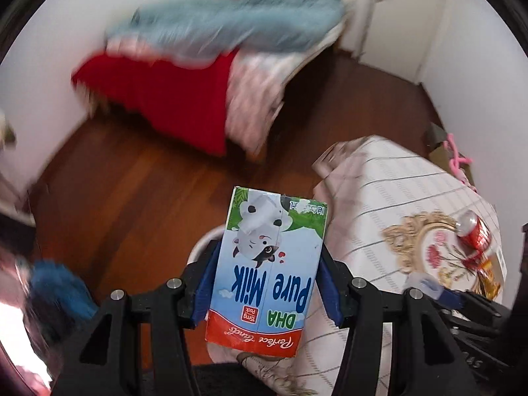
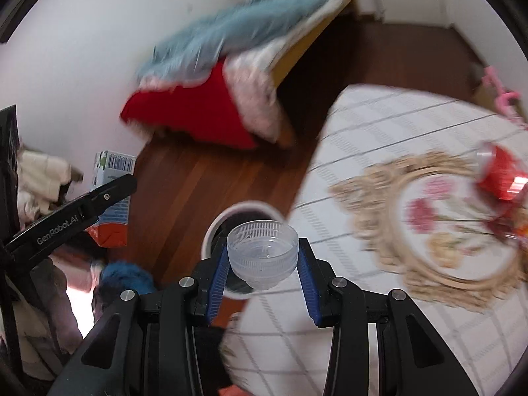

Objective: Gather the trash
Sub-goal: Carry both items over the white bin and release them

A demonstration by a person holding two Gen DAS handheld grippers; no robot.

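My left gripper [image 1: 267, 274] is shut on a blue and white Pure Milk carton [image 1: 269, 264], held upside down over the table edge, above a white-rimmed bin [image 1: 204, 241]. The carton [image 2: 112, 198] and left gripper [image 2: 109, 191] also show at the left of the right wrist view. My right gripper [image 2: 264, 257] is shut on a clear plastic bottle cap [image 2: 262, 250], held above the white-rimmed bin [image 2: 244, 208] on the floor. A red crushed can [image 1: 475, 234] lies on the table at the right; it also shows, blurred, in the right wrist view [image 2: 501, 175].
A table with a checked cloth [image 1: 396, 191] and a round flowered mat [image 2: 439, 227] stands at the right. A bed with red and blue-grey blankets [image 1: 184, 92] stands across the wooden floor [image 1: 125, 191]. A blue fluffy thing [image 2: 125, 277] lies low left. A pink hanger [image 1: 457, 158] hangs far right.
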